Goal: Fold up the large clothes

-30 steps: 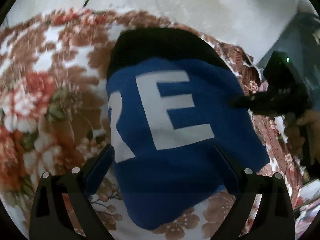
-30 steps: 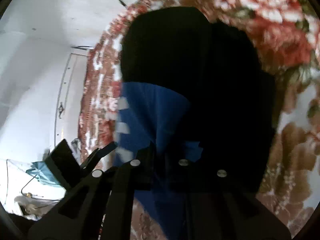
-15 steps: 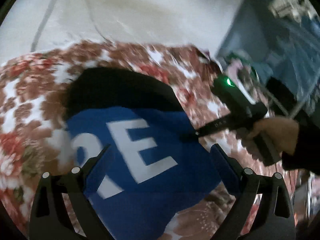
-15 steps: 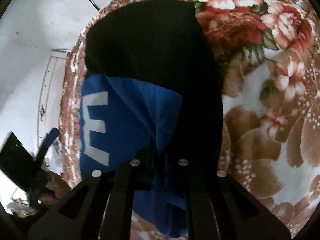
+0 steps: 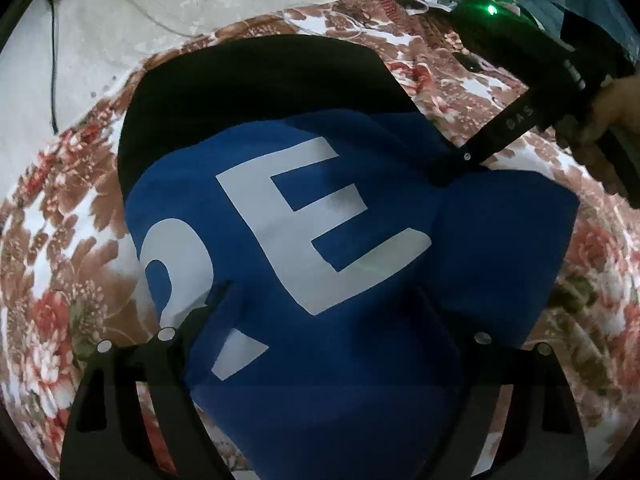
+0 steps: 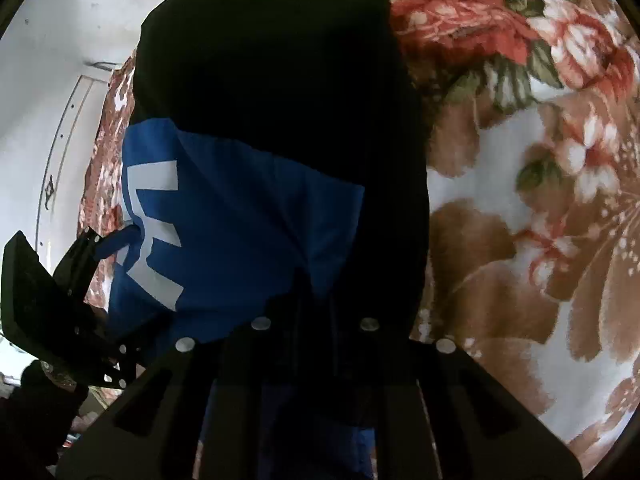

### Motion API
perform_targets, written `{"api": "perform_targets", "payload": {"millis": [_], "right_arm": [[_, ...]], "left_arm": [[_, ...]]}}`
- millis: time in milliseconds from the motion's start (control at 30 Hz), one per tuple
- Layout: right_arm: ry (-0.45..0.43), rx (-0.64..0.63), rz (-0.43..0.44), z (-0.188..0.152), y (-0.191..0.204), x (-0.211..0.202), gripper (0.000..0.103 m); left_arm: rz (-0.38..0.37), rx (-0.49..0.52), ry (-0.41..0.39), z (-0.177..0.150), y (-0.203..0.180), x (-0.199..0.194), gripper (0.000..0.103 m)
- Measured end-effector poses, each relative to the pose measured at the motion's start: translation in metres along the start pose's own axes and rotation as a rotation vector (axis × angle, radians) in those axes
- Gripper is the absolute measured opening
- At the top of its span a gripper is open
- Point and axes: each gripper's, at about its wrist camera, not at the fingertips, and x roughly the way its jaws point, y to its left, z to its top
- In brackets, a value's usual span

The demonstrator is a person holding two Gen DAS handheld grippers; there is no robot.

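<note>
A large blue and black garment (image 5: 320, 208) with big white letters lies folded on a flowered bedspread (image 5: 68, 240). My left gripper (image 5: 320, 292) is open, its fingers spread over the blue part near its front edge, holding nothing. My right gripper (image 5: 452, 168) comes in from the upper right and is shut on the garment's right edge where blue meets black. In the right wrist view the garment (image 6: 240, 224) runs up from the shut right gripper (image 6: 314, 300), and the left gripper (image 6: 104, 248) shows at the lower left.
A white wall (image 5: 160, 4) with a hanging black cable (image 5: 52, 60) stands behind the bed. Dark furniture (image 5: 600, 8) is at the far right. The flowered bedspread (image 6: 540, 200) stretches to the right of the garment.
The left gripper has come closer over the blue part and tilted down. The right gripper, still shut on the cloth, has shifted a little along the garment's edge.
</note>
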Motion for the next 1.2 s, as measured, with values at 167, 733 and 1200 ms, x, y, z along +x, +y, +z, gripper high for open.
{"api": "perform_targets", "payload": {"millis": [167, 733, 1200], "right_arm": [[-0.042, -0.161, -0.211, 0.004, 0.051, -0.035, 0.047], [-0.252, -0.162, -0.530, 0.095, 0.041, 0.009, 0.099], [-0.181, 0.047, -0.037, 0.040, 0.000, -0.063, 0.098]], "left_arm": [[0.093, -0.001, 0.017, 0.018, -0.006, -0.032, 0.097], [0.132, -0.148, 0.052, -0.002, 0.015, -0.010, 0.098], [-0.163, -0.549, -0.008, -0.017, 0.107, -0.068, 0.098]]}}
